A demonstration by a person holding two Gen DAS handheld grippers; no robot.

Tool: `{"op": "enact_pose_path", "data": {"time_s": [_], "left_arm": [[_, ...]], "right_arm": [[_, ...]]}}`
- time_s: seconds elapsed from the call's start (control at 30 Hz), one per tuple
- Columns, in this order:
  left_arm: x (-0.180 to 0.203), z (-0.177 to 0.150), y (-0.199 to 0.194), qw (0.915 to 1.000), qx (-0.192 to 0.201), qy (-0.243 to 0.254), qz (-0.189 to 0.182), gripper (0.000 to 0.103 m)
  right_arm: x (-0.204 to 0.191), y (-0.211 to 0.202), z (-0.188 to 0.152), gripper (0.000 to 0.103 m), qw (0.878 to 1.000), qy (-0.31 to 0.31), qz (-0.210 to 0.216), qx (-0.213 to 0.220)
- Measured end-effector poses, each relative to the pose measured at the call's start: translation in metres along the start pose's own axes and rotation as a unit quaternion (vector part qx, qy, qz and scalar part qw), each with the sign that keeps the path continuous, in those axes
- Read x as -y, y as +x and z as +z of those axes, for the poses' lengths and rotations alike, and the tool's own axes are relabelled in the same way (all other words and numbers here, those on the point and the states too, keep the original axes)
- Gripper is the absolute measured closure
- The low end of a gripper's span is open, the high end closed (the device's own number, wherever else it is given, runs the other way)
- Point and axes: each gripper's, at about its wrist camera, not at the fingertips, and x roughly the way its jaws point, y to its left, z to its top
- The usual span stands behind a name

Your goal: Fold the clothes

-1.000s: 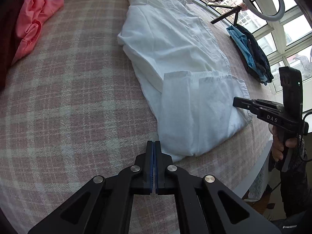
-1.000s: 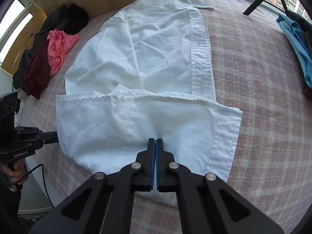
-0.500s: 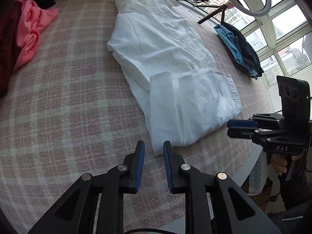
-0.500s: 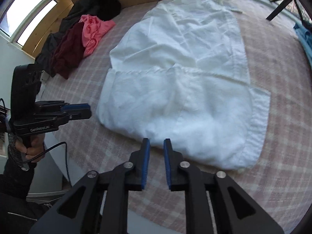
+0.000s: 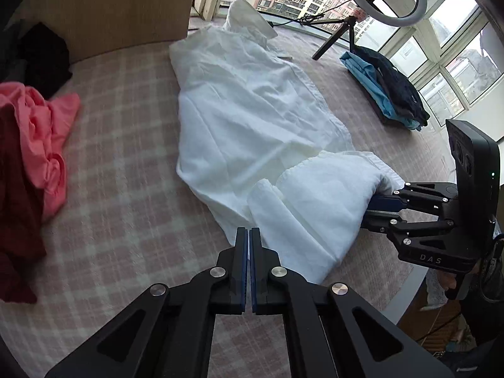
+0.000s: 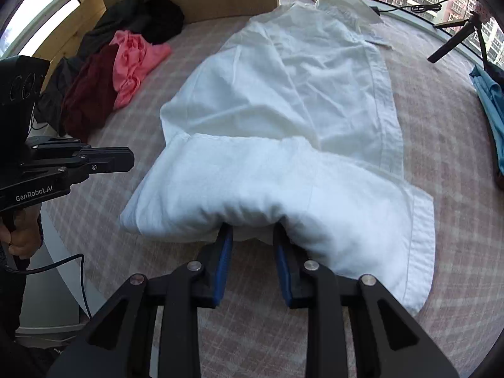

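Observation:
A white shirt (image 5: pixel 252 110) lies lengthwise on the pink plaid cover (image 5: pixel 126 220), collar at the far end and bottom part folded up over the body. In the right wrist view the shirt (image 6: pixel 299 94) fills the middle. My right gripper (image 6: pixel 252 234) is open, and its blue-padded fingers (image 6: pixel 225 242) are pushed into the near fold, with cloth bulging between them. From the left wrist view the right gripper (image 5: pixel 373 203) has its tips hidden under the fabric. My left gripper (image 5: pixel 247 231) is shut at the fold's left corner. Seen from the right, the left gripper (image 6: pixel 130 159) holds nothing.
A pink garment (image 5: pixel 41 132), a dark red one (image 5: pixel 15 204) and black clothes (image 5: pixel 47 60) are heaped at the left. A blue and dark folded stack (image 5: pixel 384 94) lies at the right by a ring-light tripod (image 5: pixel 334 41). A wooden board (image 5: pixel 110 6) stands behind. The bed's edge runs close to me.
Both grippers were shut, opened and drew back, then came in again. The left one has shut once more. The right has opened wide and pushed into the shirt's fold.

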Motion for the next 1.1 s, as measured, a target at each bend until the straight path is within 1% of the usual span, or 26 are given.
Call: {"op": "enact_pose_path", "data": {"time_s": [0.1, 0.17, 0.27, 0.37, 0.4, 0.5, 0.6, 0.73, 0.8, 0.83, 0.9, 0.93, 0.97, 1.0, 1.03, 1.1], "left_arm": [[-0.003, 0.002, -0.006, 0.9999, 0.004, 0.004, -0.008, 0.103], [-0.005, 0.003, -0.010, 0.9999, 0.007, 0.006, -0.014, 0.102], [-0.008, 0.005, -0.016, 0.9996, 0.012, 0.010, -0.022, 0.101], [-0.008, 0.007, -0.013, 0.9996, 0.009, 0.016, -0.024, 0.099], [-0.007, 0.007, -0.011, 0.9995, 0.008, 0.017, -0.023, 0.095], [-0.005, 0.013, -0.005, 0.9990, 0.006, 0.016, -0.041, 0.091], [-0.002, 0.016, -0.002, 0.9985, 0.005, 0.018, -0.052, 0.087], [0.003, 0.008, 0.001, 0.9979, -0.012, 0.036, -0.052, 0.086], [0.005, -0.002, 0.000, 0.9970, -0.026, 0.052, -0.050, 0.086], [0.002, -0.006, -0.006, 0.9971, -0.026, 0.053, -0.047, 0.086], [-0.003, -0.016, -0.018, 0.9973, -0.026, 0.054, -0.043, 0.086], [-0.005, -0.021, -0.024, 0.9974, -0.026, 0.054, -0.040, 0.086], [-0.007, -0.025, -0.030, 0.9974, -0.026, 0.055, -0.038, 0.086], [-0.007, -0.024, -0.032, 0.9975, -0.021, 0.052, -0.044, 0.086], [-0.006, -0.024, -0.034, 0.9974, -0.016, 0.050, -0.049, 0.086], [0.007, -0.021, -0.032, 0.9968, -0.006, 0.060, -0.052, 0.086]], "right_arm": [[0.002, -0.008, 0.024, 0.077, 1.000, 0.005, -0.003, 0.012], [0.001, -0.006, 0.038, 0.077, 1.000, 0.001, -0.012, 0.016], [0.012, -0.007, 0.054, 0.077, 1.000, 0.015, -0.011, 0.015], [0.014, -0.005, 0.061, 0.077, 1.000, 0.014, -0.015, 0.013], [0.014, -0.004, 0.062, 0.077, 1.000, 0.012, -0.016, 0.011], [0.011, -0.002, 0.062, 0.077, 1.000, 0.007, -0.023, 0.007], [0.011, -0.003, 0.059, 0.076, 1.000, 0.007, -0.023, 0.004], [0.010, -0.006, 0.052, 0.076, 1.000, 0.010, -0.021, -0.001], [0.008, -0.009, 0.038, 0.076, 1.000, 0.009, -0.008, -0.025], [0.006, -0.011, 0.031, 0.076, 0.999, 0.008, -0.001, -0.037], [0.000, -0.024, 0.007, 0.076, 0.998, -0.005, 0.030, -0.062], [-0.001, -0.033, -0.003, 0.076, 0.997, -0.004, 0.046, -0.065], [0.002, -0.042, -0.009, 0.076, 0.997, 0.007, 0.053, -0.058], [0.004, -0.051, -0.015, 0.076, 0.997, 0.019, 0.060, -0.051], [0.008, -0.052, -0.016, 0.076, 0.998, 0.027, 0.047, -0.040], [0.016, -0.055, -0.017, 0.076, 0.999, 0.044, 0.020, -0.019]]}}
